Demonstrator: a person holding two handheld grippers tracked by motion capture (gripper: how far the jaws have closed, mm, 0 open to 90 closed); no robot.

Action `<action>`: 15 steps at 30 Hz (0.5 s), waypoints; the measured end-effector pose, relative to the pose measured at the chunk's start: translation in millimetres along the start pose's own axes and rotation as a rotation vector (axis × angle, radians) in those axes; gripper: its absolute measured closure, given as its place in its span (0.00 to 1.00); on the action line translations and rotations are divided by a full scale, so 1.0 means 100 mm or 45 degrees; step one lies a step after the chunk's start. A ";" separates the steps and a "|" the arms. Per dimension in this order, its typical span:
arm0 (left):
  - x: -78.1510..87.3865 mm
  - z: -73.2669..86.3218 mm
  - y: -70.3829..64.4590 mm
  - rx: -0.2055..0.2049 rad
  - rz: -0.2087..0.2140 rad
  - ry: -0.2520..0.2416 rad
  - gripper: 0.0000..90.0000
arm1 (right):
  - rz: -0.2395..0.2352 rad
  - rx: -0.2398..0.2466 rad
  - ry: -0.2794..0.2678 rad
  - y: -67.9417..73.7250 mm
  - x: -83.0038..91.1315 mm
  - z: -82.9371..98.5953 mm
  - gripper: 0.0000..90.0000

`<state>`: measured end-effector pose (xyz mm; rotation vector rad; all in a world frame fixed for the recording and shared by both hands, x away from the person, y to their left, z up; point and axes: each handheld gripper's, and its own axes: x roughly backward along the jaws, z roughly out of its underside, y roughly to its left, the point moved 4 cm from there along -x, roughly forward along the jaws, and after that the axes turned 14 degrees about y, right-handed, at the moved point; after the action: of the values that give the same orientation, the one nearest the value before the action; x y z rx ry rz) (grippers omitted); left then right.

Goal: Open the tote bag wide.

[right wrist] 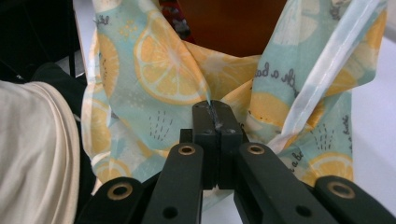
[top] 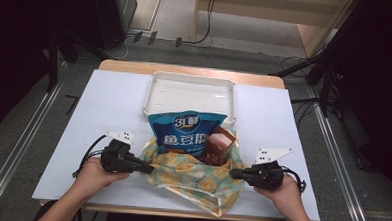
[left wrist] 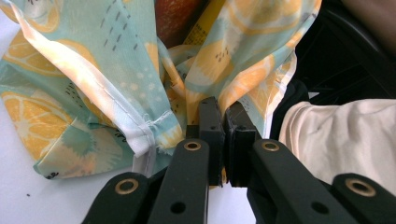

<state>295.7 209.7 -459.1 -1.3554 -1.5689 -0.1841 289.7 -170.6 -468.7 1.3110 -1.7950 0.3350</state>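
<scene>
A lemon-print cloth bag lies at the table's front middle. A blue snack packet and a brown carton stand in its mouth. My left gripper is shut on the bag's left edge, and the cloth bunches at its tips. At the bag's right edge my right gripper is shut too, with a fold of the fabric pinched between its tips. The brown carton rises behind that fold.
A white tray sits behind the bag at the table's far middle. The white table sheet spreads to both sides. A light sleeve shows at the right of the left gripper view and its like at the left of the right gripper view.
</scene>
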 end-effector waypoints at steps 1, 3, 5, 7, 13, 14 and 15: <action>-0.01 0.01 0.02 -0.007 -0.004 -0.006 0.98 | 0.006 0.001 0.002 -0.01 -0.01 0.00 1.00; -0.04 0.02 0.05 -0.006 -0.002 0.003 0.98 | 0.003 -0.001 0.009 -0.01 -0.04 0.01 1.00; -0.07 0.02 0.07 -0.021 -0.018 0.012 0.99 | 0.002 0.002 0.021 -0.02 -0.07 0.02 1.00; -0.09 0.02 0.09 -0.026 -0.025 0.013 0.99 | 0.003 0.005 0.033 -0.03 -0.11 0.01 1.00; -0.13 0.02 0.16 -0.074 0.015 -0.024 1.00 | -0.017 -0.008 0.021 -0.09 -0.19 0.01 1.00; -0.13 0.03 0.17 -0.102 -0.002 -0.025 1.00 | -0.017 -0.008 0.021 -0.09 -0.19 0.01 1.00; -0.14 0.03 0.17 -0.115 -0.014 -0.029 1.00 | -0.022 -0.003 0.019 -0.10 -0.20 0.01 1.00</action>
<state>305.8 208.6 -479.1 -1.4232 -1.6036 -0.2499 299.6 -162.3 -487.2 1.3189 -1.7699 0.3324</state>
